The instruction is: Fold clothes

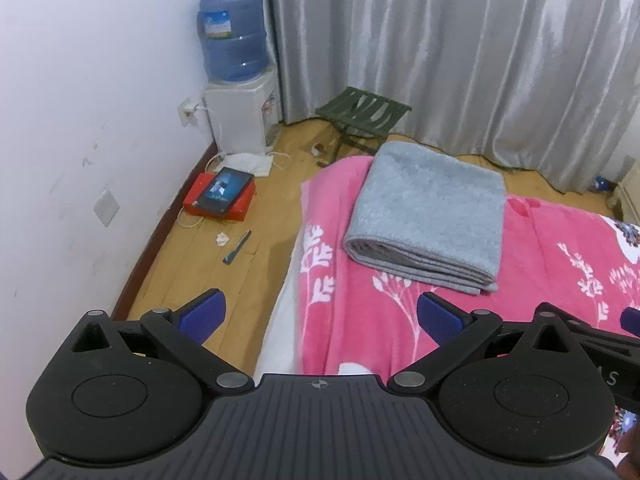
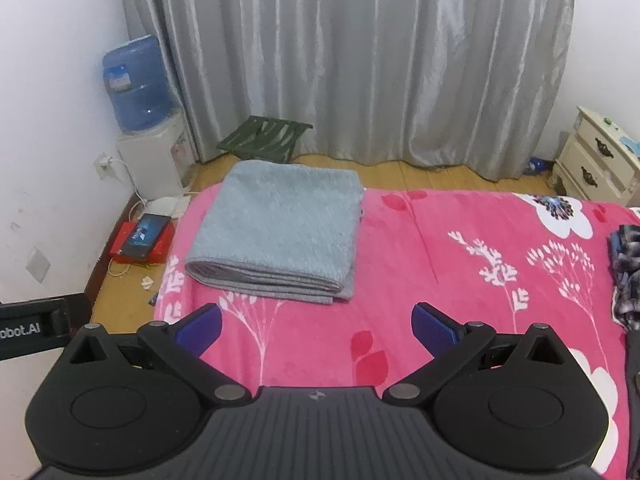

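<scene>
Grey towel (image 2: 276, 232) lies folded, layered edges near, on pink floral blanket (image 2: 420, 248) by bed corner. Left gripper (image 1: 320, 316) and right gripper (image 2: 316, 328) both spread, empty. Fold looks complete; dark clothes (image 2: 626, 268) at right perhaps remain.

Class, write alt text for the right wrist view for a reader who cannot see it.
A folded grey-blue towel lies on a pink floral blanket, beyond the open, empty right gripper. Behind are grey curtains and a water dispenser.
</scene>
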Action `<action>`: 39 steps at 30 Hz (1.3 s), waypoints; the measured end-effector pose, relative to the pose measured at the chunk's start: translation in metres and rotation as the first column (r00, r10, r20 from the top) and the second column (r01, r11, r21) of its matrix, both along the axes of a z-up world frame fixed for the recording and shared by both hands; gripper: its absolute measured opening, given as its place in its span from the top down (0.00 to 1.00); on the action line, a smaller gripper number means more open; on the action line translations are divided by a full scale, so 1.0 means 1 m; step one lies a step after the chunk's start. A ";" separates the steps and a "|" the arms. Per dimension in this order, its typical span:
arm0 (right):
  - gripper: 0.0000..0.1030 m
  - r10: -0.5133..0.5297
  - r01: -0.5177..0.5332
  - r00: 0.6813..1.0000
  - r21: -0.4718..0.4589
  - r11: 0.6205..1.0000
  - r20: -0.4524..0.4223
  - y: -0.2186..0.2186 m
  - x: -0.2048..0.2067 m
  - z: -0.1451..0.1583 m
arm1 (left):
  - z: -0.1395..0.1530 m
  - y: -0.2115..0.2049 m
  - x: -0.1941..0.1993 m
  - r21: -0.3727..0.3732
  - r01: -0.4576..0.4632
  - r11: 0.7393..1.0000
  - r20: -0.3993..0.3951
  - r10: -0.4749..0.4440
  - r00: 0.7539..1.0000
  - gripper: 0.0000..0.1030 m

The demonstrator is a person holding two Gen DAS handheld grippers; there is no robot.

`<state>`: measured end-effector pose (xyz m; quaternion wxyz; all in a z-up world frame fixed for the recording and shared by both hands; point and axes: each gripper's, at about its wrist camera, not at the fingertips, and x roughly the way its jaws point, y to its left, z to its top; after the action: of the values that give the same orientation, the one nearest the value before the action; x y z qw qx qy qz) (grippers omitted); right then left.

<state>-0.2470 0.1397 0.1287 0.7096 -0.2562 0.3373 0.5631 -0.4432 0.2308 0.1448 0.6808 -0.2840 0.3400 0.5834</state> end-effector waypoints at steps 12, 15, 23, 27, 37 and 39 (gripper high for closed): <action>0.00 -0.017 0.017 1.000 -0.007 1.000 0.007 0.006 0.001 -0.003 | 0.003 0.006 0.010 0.004 0.034 0.999 -0.004 -0.034 0.999 0.00; 0.00 -0.021 0.021 1.000 -0.009 1.000 0.008 0.008 0.001 -0.003 | 0.004 0.006 0.012 0.007 0.040 0.999 -0.009 -0.040 0.999 0.00; 0.00 -0.028 0.028 1.000 -0.014 1.000 0.010 0.009 0.003 -0.005 | 0.004 0.006 0.018 0.018 0.057 0.998 -0.026 -0.057 0.998 0.00; 0.00 -0.034 0.034 0.999 -0.015 0.999 0.009 0.009 0.003 -0.005 | 0.004 0.005 0.020 0.019 0.062 0.998 -0.033 -0.062 0.998 0.00; 0.00 -0.036 0.036 0.999 -0.016 0.999 0.022 0.008 0.004 -0.004 | 0.006 0.003 0.019 0.024 0.059 0.998 -0.028 -0.058 0.998 0.00; 0.00 -0.034 0.034 0.999 -0.019 0.999 0.025 0.008 0.003 -0.004 | 0.006 0.004 0.019 0.022 0.055 0.998 -0.024 -0.055 0.998 0.00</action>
<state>-0.2436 0.1476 0.1245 0.7207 -0.2640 0.3384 0.5445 -0.4246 0.2344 0.1507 0.6958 -0.2598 0.3488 0.5716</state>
